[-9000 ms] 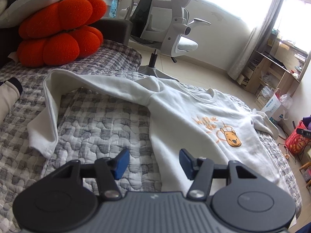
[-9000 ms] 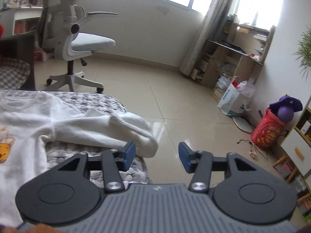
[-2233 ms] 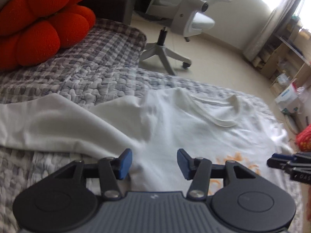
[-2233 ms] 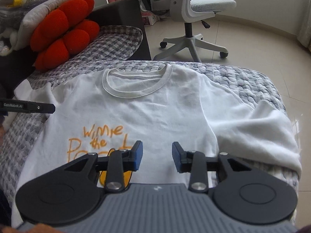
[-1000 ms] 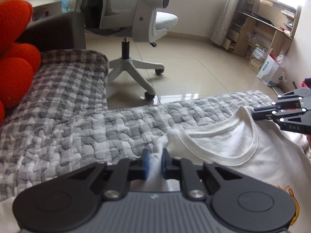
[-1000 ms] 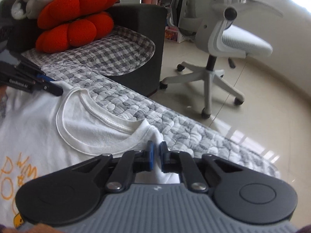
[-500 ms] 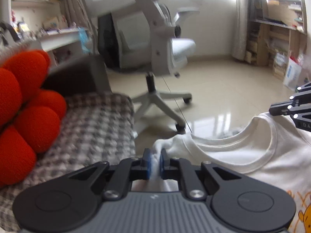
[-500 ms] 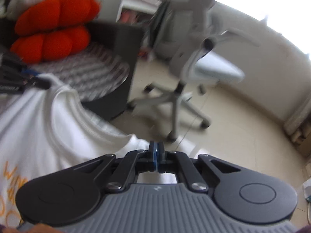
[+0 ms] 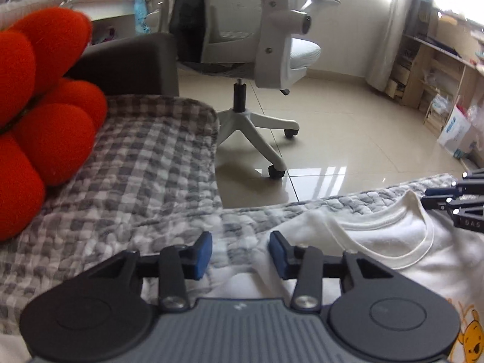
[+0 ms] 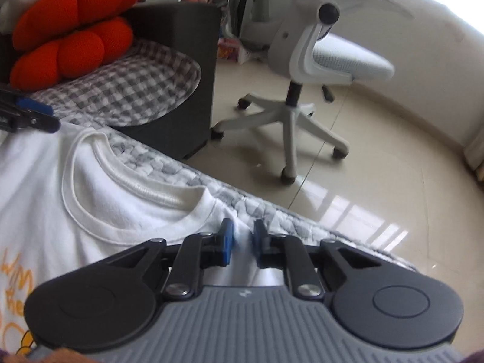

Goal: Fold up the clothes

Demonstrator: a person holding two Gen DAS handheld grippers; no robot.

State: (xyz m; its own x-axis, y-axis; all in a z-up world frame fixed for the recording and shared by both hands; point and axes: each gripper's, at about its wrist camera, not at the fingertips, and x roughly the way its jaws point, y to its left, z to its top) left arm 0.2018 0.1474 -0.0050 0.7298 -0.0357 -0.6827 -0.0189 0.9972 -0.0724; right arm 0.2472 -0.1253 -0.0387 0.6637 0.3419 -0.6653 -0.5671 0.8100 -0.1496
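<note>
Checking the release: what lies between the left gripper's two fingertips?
In the left wrist view, the open left gripper has grey checked quilt and the white sweatshirt's shoulder edge between its fingertips.

My left gripper [image 9: 239,250] is low and its two blue pads [image 9: 202,254] are wide apart. My right gripper [image 10: 242,245] is low too, with its pads [image 10: 226,242] closer together, maybe just parted, with a small gap between them.
</note>
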